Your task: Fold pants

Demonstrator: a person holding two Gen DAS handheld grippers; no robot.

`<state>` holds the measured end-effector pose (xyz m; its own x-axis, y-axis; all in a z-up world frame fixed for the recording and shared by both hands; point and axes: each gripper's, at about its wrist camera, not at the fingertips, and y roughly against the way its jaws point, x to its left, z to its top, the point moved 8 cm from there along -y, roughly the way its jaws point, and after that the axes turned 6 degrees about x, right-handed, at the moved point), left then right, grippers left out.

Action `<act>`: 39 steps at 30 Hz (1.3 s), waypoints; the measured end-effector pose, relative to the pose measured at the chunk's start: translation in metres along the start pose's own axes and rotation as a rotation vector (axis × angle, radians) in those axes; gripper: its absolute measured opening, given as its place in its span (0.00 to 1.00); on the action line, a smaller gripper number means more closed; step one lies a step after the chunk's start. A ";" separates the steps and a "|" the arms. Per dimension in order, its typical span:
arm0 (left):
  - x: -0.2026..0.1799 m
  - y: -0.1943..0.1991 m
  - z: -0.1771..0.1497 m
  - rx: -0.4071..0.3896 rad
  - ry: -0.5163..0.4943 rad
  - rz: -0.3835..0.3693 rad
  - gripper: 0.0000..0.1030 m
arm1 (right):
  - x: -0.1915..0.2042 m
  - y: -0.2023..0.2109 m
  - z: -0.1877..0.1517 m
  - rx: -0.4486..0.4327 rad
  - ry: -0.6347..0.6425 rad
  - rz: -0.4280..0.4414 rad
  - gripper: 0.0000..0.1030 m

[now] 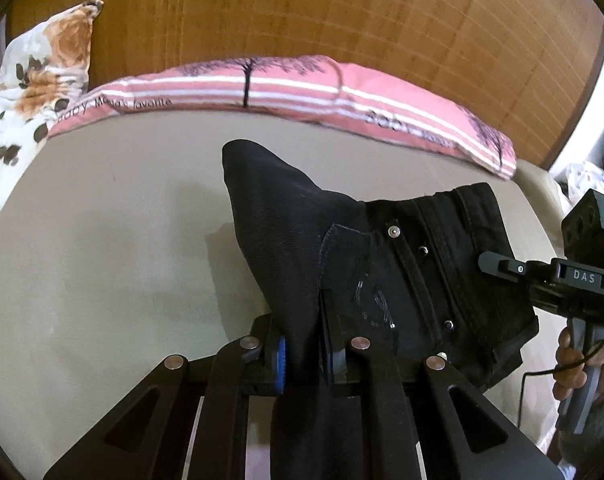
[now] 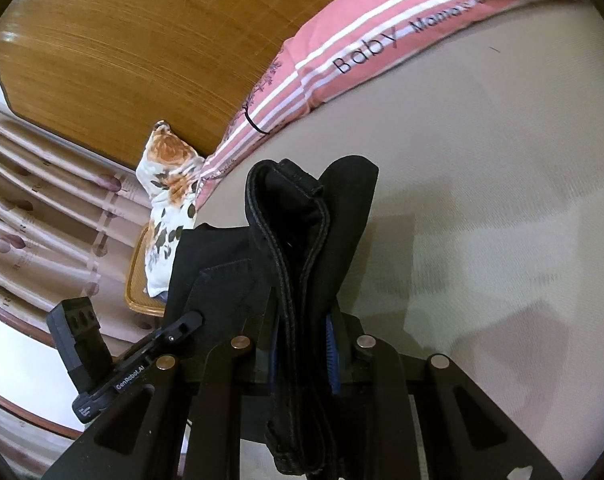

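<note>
The black pants [image 1: 382, 264] hang bunched above the beige bed sheet [image 1: 101, 260]. My left gripper [image 1: 308, 356] is shut on a fold of the black cloth beside the waistband with its rivets. My right gripper [image 2: 304, 344] is shut on the thick stitched waistband of the pants [image 2: 302, 240], which stands up between its fingers. The right gripper also shows at the right edge of the left wrist view [image 1: 498, 266], held by a hand. The left gripper shows at the lower left of the right wrist view [image 2: 181, 326], touching the cloth.
A pink striped pillow [image 1: 302, 88] lies along the wooden headboard [image 1: 342, 12]. A floral pillow [image 1: 33, 92] sits at the left end. Curtains [image 2: 41, 220] and a wicker chair [image 2: 137, 288] stand beyond the bed's edge.
</note>
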<state>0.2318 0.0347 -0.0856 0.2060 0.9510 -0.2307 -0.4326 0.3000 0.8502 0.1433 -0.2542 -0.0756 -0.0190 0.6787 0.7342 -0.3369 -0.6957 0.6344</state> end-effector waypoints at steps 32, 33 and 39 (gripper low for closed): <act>0.047 -0.040 -0.045 0.037 0.016 0.229 0.52 | -0.028 0.000 -0.023 -0.077 0.145 -0.398 0.57; 0.046 -0.036 -0.049 0.035 0.019 0.240 0.52 | -0.028 0.004 -0.026 -0.084 0.142 -0.397 0.59; 0.034 -0.003 -0.071 -0.002 0.033 0.296 0.53 | -0.021 0.027 -0.054 -0.106 0.132 -0.422 0.66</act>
<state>0.1773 0.0718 -0.1294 0.0424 0.9990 0.0118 -0.4714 0.0095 0.8819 0.0836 -0.2744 -0.0877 0.0232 0.9267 0.3750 -0.4355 -0.3282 0.8382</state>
